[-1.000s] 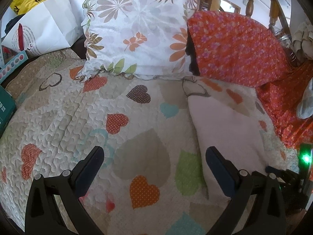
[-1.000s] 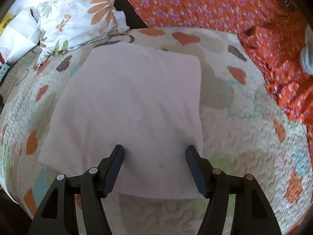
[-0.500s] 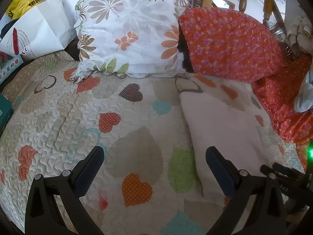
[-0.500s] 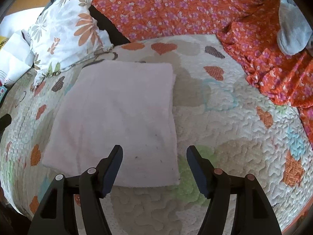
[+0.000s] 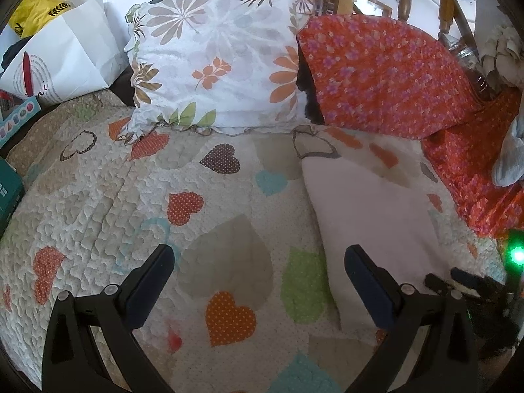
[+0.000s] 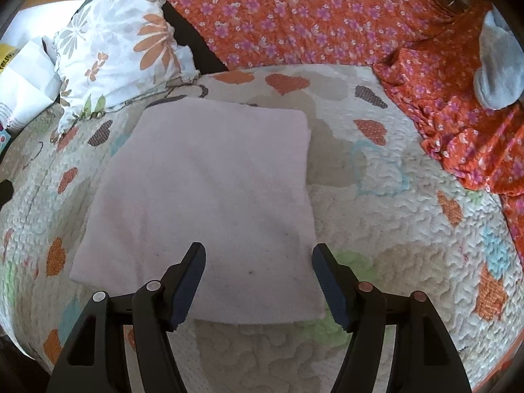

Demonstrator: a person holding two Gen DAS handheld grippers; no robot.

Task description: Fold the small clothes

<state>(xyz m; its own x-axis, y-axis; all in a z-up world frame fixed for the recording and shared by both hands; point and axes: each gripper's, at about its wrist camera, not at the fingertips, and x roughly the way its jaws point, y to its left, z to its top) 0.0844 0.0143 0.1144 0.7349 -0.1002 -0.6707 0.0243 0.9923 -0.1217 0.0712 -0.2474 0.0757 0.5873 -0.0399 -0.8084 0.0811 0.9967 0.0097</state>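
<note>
One folded cloth (image 6: 209, 193), two pillows (image 5: 216, 62) (image 5: 376, 75), one quilt (image 5: 98, 203).

Heart-print quilt (image 5: 98, 203) covers the bed. Floral pillow (image 5: 216, 62) (white ground) leans beside orange flowered fabric (image 5: 376, 75); white paper bag (image 5: 68, 55) stands behind.

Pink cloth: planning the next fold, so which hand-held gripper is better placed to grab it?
Right hand-held gripper: open directly over the pink cloth's near edge. Left hand-held gripper faces bare quilt.
</note>
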